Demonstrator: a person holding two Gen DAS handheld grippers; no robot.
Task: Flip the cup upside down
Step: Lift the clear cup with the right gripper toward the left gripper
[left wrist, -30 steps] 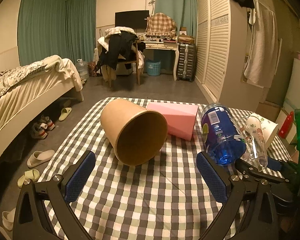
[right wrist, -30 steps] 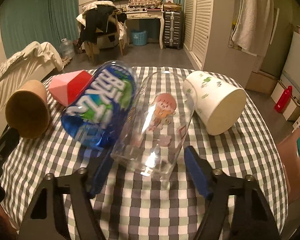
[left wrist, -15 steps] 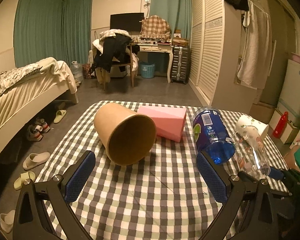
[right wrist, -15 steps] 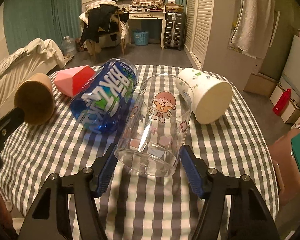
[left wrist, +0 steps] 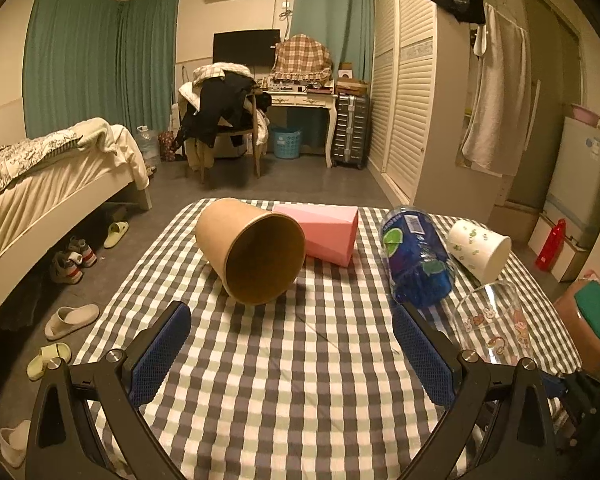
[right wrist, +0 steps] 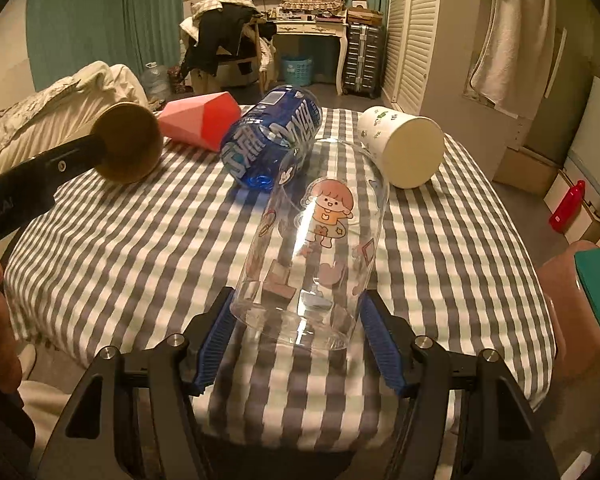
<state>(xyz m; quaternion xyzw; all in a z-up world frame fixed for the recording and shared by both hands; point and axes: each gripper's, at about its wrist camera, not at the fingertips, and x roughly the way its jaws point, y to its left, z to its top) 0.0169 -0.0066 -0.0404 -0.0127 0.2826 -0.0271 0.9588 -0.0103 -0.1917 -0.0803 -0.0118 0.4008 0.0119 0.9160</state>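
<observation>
R gripper (right wrist: 298,340) is pinched on the clear glass cup (right wrist: 312,248), pads on both sides of the end nearest the cam. Cup reaches fwd from the jaws, cartoon print up. Looks lifted off the checked table (right wrist: 140,240) and tilted, though can't tell for sure if the far end touches the cloth. L gripper (left wrist: 296,348) is spread wide, nothing between the pads, hanging over bare cloth.

Ahead of the L gripper: brown paper cup (left wrist: 252,250) on its side, mouth toward cam, pink box (left wrist: 328,232) just behind it. Fwd-right of it: blue bottle (left wrist: 416,260) lying down, white paper cup (left wrist: 480,248) on its side past that. Glass cup shows at far right edge of L view.

Progress, my read: grasp done, lift prob started, rotation only partway since the cup isn't standing either way yet. Left to do: finish turning so the open end faces down, set on table, release. Glass is slick, so slip in the pads is the risk while turning.
</observation>
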